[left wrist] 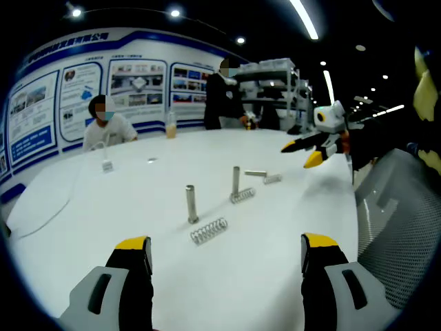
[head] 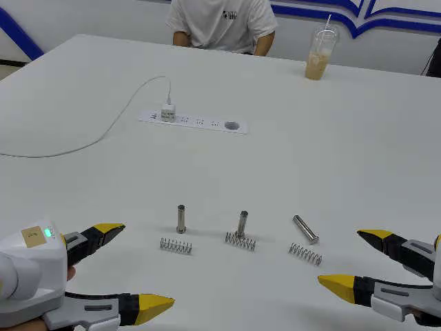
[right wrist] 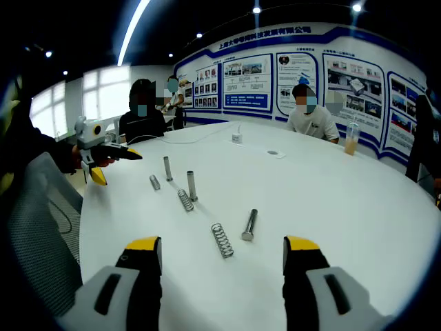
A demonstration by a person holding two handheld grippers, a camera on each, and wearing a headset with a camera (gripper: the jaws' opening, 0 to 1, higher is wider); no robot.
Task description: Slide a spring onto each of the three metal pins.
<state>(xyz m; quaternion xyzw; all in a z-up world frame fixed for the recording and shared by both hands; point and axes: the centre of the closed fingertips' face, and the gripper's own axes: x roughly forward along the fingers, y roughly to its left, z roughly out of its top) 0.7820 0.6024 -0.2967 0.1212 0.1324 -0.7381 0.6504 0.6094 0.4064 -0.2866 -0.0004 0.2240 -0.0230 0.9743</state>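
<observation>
Three metal pins sit on the white table [head: 289, 158]. The left pin [head: 181, 218] and the middle pin [head: 242, 223] stand upright; the right pin [head: 305, 229] lies on its side. A spring lies in front of each: left spring [head: 176, 245], middle spring [head: 240, 241], right spring [head: 304, 253]. My left gripper [head: 138, 265] is open at the lower left, apart from the parts. My right gripper [head: 355, 261] is open at the lower right, near the right spring [right wrist: 221, 240] and the lying pin [right wrist: 249, 225]. The left gripper view has the left spring [left wrist: 208, 230] closest.
A white power strip [head: 193, 121] with a plugged charger and cable [head: 83, 141] lies mid-table. An iced drink cup [head: 320, 54] stands at the far side, beside a seated person [head: 222, 24]. Another person [left wrist: 224, 93] stands in the room.
</observation>
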